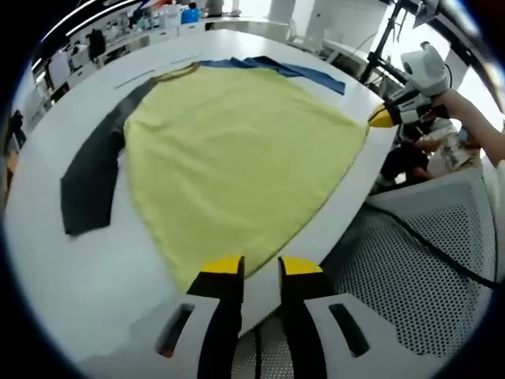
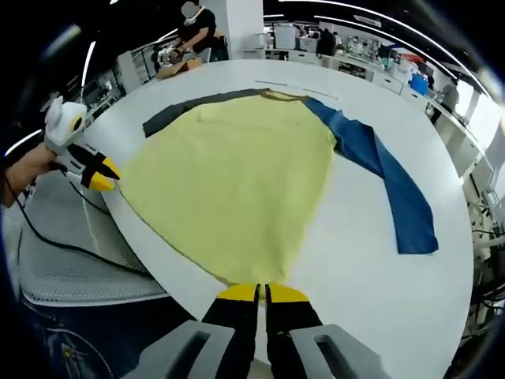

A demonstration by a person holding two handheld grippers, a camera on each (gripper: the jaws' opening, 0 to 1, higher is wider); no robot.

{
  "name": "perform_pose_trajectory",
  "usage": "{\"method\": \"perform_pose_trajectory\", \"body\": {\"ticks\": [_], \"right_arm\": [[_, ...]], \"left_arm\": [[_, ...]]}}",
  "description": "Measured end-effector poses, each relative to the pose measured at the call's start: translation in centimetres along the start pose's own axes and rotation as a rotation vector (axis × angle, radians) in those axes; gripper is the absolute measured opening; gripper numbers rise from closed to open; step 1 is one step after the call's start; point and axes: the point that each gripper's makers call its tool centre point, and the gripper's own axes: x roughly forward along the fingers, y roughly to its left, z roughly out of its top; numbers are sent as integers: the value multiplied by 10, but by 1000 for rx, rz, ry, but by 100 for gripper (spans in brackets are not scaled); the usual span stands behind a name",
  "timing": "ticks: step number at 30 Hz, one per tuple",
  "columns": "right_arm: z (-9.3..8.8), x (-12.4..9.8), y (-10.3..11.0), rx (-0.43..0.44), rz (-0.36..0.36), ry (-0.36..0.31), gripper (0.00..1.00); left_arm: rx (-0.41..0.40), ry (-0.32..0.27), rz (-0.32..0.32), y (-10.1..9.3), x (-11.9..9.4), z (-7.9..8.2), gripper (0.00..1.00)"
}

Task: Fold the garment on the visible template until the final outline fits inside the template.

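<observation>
A yellow garment (image 1: 229,158) with one dark grey sleeve (image 1: 95,178) and one blue sleeve (image 2: 387,174) lies spread flat on a white worktop (image 1: 71,276), its hem running along the worktop's near edge and its dark-trimmed collar (image 1: 175,74) pointing toward the far edge; in the left gripper view the grey sleeve stretches out toward the left side of the worktop, while the blue sleeve shows as folds beyond the far shoulder; in the right gripper view the blue sleeve reaches across toward the right edge and lies flat on bare white surface; the left gripper (image 1: 259,267), yellow-tipped with black jaws, sits at the hem corner nearest the worktop's edge, its jaws a narrow gap apart with the fabric edge just in front of them, and whether cloth is pinched between them cannot be told; the right gripper (image 2: 261,294) stands at the other hem corner, its jaws nearly together on the yellow cloth's tip, though a firm hold on it cannot be confirmed; each gripper also appears in the other's view, held in a person's hand (image 1: 456,101) at the worktop's edge; a perforated grey panel (image 1: 410,268) lies below the near edge, with a black cable (image 2: 59,237) trailing across it; benches and a standing person (image 2: 197,31) fill the background beyond the far edge.
</observation>
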Motion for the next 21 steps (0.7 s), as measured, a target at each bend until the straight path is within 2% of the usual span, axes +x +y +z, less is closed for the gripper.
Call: {"method": "perform_pose_trajectory", "body": {"ticks": [2, 6, 8, 11, 14, 15, 18, 21], "right_arm": [[5, -4, -2, 10, -7, -16, 10], [10, -6, -6, 12, -29, -25, 23], [11, -4, -7, 30, -33, -32, 24], [13, -1, -10, 61, -49, -51, 23], [10, 5, -10, 90, -49, -56, 21], [9, 7, -9, 91, -49, -53, 21], [6, 9, -12, 102, -68, -62, 21], [13, 8, -17, 116, -73, -116, 24]], "left_arm": [[-1, -25, 7, 2, -4, 4, 22], [-5, -34, 49, 13, -7, 4, 28], [-70, -43, 81, 22, -7, 1, 30], [-165, -92, 113, 33, -8, 0, 31], [-168, -38, 187, 47, -8, -16, 28], [-165, -38, 191, 48, -7, -17, 28], [-187, -56, 212, 52, -9, -18, 29], [-212, -97, 227, 56, -11, -15, 32]]}}
